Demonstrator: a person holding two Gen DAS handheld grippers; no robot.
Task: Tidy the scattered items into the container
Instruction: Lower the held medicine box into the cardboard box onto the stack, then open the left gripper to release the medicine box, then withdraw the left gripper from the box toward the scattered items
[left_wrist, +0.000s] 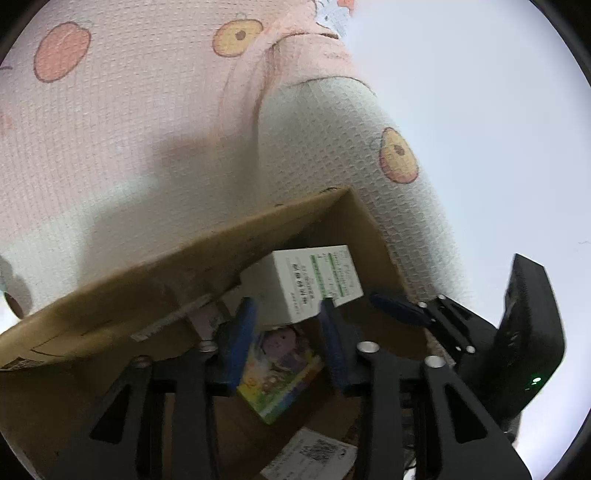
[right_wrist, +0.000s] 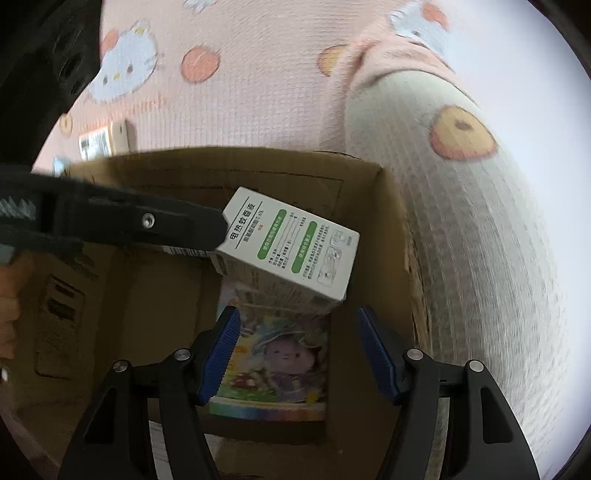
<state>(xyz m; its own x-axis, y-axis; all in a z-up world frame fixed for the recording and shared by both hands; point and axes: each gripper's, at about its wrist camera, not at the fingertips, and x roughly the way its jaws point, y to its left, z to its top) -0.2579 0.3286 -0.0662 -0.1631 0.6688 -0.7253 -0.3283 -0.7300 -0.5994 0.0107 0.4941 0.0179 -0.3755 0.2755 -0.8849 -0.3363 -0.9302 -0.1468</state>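
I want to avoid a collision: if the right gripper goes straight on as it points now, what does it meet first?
Probably the colourful picture box lying in the cardboard box, right between the right gripper fingers; depth is unclear.

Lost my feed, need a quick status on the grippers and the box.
Left gripper holding the white box over the cardboard box. Right gripper open, empty. Picture book lies directly below.
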